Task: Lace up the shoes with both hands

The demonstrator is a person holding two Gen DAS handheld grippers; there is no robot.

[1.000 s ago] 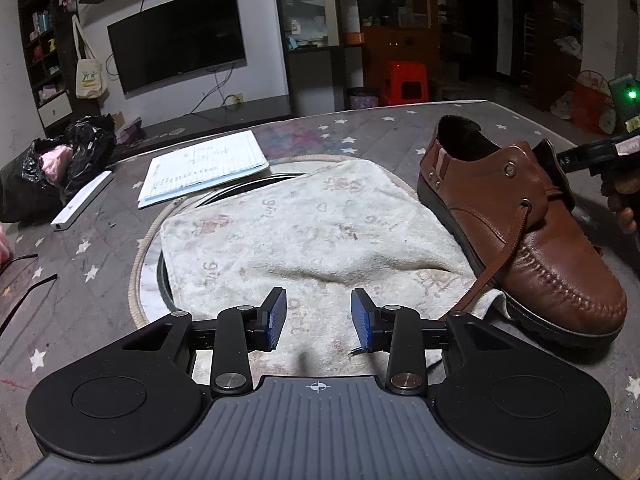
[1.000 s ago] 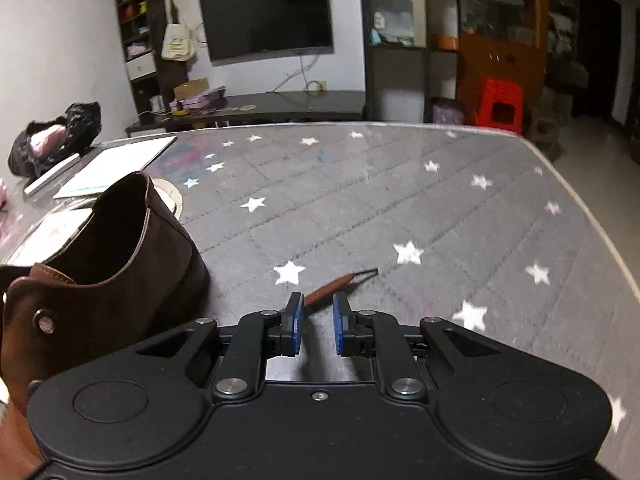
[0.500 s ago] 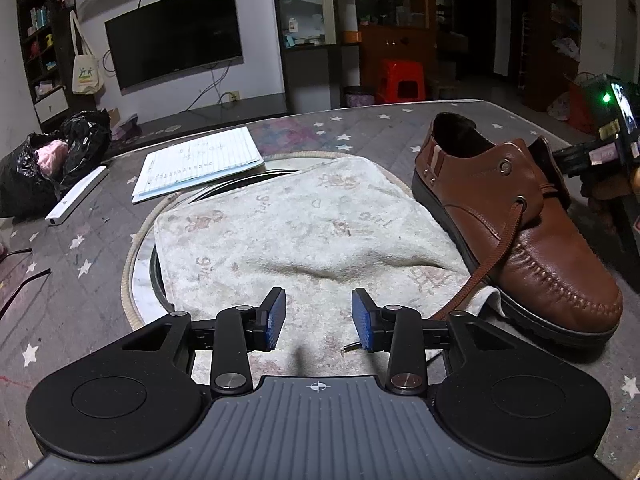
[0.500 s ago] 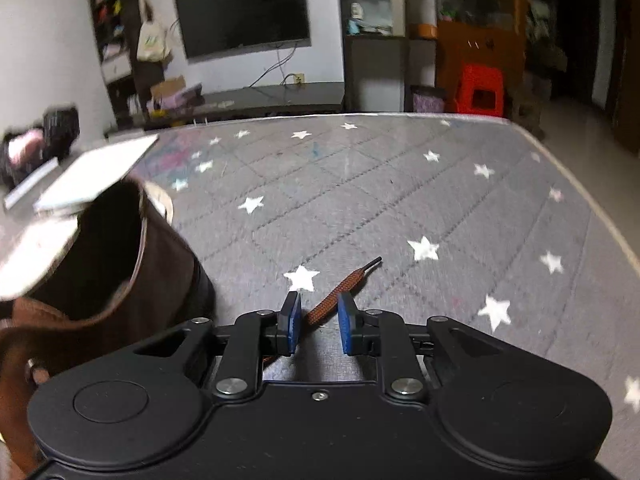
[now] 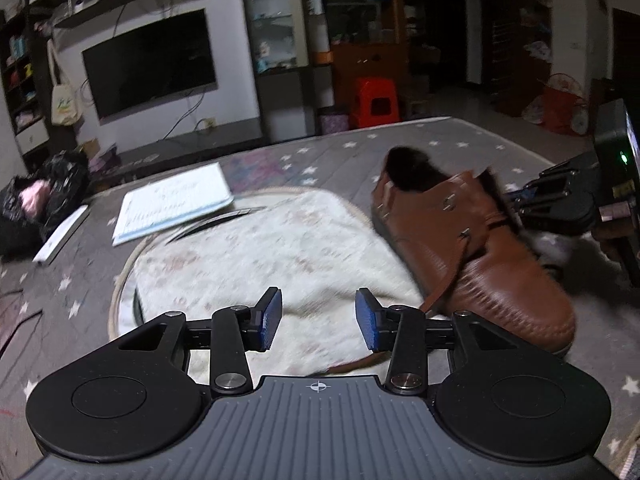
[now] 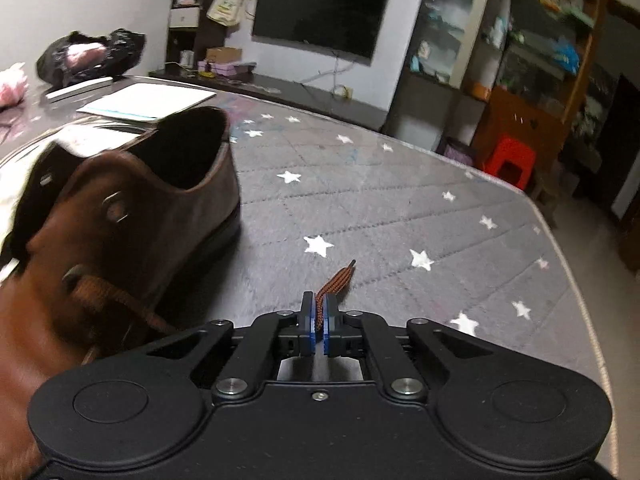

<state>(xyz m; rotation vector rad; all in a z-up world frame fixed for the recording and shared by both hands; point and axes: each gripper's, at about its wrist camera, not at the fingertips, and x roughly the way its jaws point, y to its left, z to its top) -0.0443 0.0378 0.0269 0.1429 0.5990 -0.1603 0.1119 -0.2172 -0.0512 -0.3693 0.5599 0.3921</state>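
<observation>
In the left wrist view, the left tool (image 5: 318,322) is seen opening above the towel (image 5: 256,256), nothing between its pads; the brown shoe (image 5: 472,248) lies right of the towel. In the right wrist view, the right tool (image 6: 319,322) is clamped on the lace (image 6: 334,282), right of the shoe.

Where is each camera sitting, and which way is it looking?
Left wrist: on the left gripper, jaws opening with nothing between, looking down over the towel at the shoe.
Right wrist: on the right gripper, shut on the lace, looking past the shoe's heel across the starry mattress.
Both see the shoe, the mattress and the TV.
</observation>
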